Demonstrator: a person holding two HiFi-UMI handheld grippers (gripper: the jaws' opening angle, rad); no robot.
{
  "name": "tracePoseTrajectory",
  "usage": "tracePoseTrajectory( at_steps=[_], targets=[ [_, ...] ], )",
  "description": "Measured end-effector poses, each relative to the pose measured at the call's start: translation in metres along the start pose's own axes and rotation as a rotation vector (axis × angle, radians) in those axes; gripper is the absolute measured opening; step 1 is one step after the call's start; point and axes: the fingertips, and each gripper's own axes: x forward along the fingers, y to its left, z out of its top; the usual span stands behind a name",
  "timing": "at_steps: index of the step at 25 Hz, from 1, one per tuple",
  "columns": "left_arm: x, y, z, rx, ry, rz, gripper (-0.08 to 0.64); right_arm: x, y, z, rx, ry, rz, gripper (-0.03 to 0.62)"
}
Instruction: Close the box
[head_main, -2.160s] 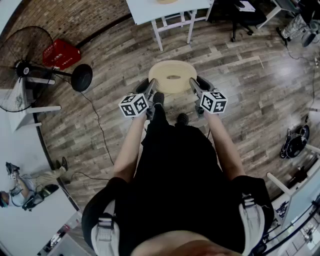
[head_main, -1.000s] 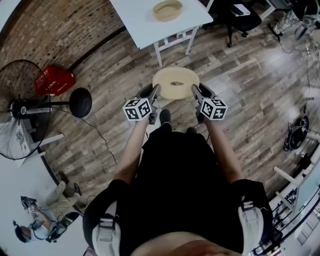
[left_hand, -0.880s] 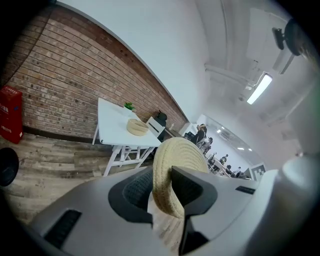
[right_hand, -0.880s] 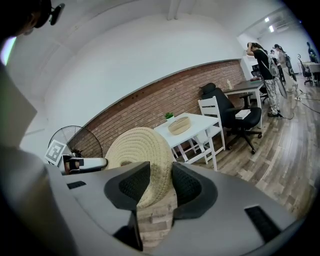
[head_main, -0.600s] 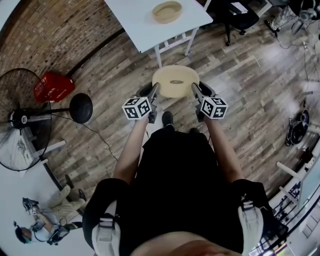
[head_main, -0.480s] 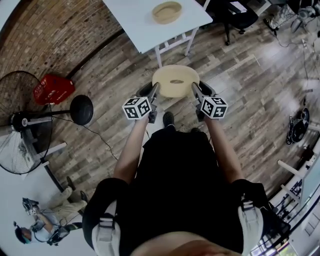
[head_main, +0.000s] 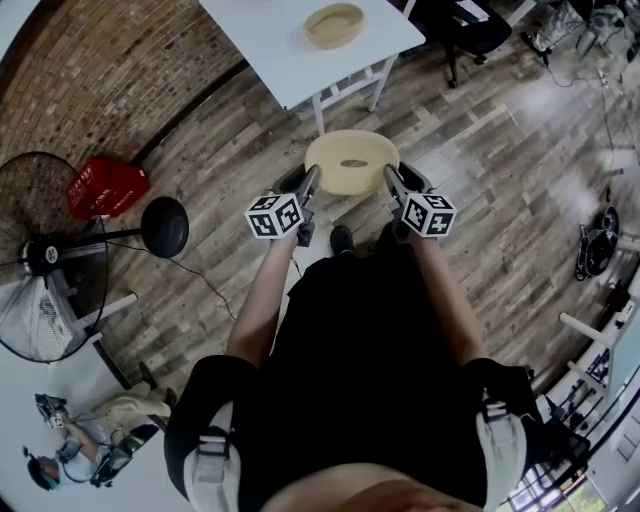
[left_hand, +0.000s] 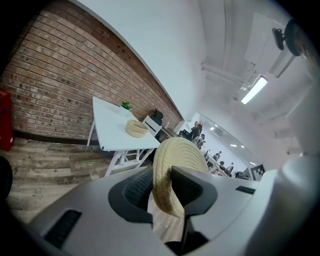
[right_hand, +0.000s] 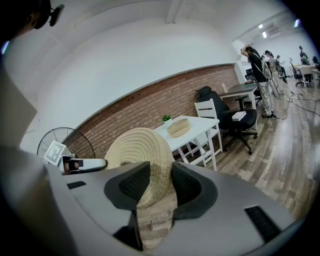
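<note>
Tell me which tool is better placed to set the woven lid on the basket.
Neither alone: the left tool and right tool each clamp an opposite edge of the lid, and the basket lies straight ahead.

No legible text, label, brand or number anywhere

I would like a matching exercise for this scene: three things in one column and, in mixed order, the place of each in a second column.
1. round woven straw lid
2. shallow woven straw box
3. red rectangular crate

A. on the white table
B. on the wooden floor by the brick wall
C. gripped at its edges by the left gripper and the right gripper

Pairs: 1-C, 2-A, 3-B.
</note>
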Motion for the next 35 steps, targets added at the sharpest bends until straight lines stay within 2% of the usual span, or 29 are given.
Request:
tracePoseTrajectory(
  at_steps=[17,26,35],
  targets=[
    [0.005,0.025,0.023,-0.011,-0.035,0.043,0.126,0.04,0.008,0.019,-0.033,0.024,0.062,0.133],
    [0.037,0.031,0.043,-0.018,-0.038,0.075,0.126,0.071,-0.015,0.044,-0.017,0.04,0.093,0.133],
    [0.1,0.031,0.073,-0.051,-0.042,0.108,0.126,0.109,-0.06,0.089,-0.01,0.07,0.104,0.133]
  ],
)
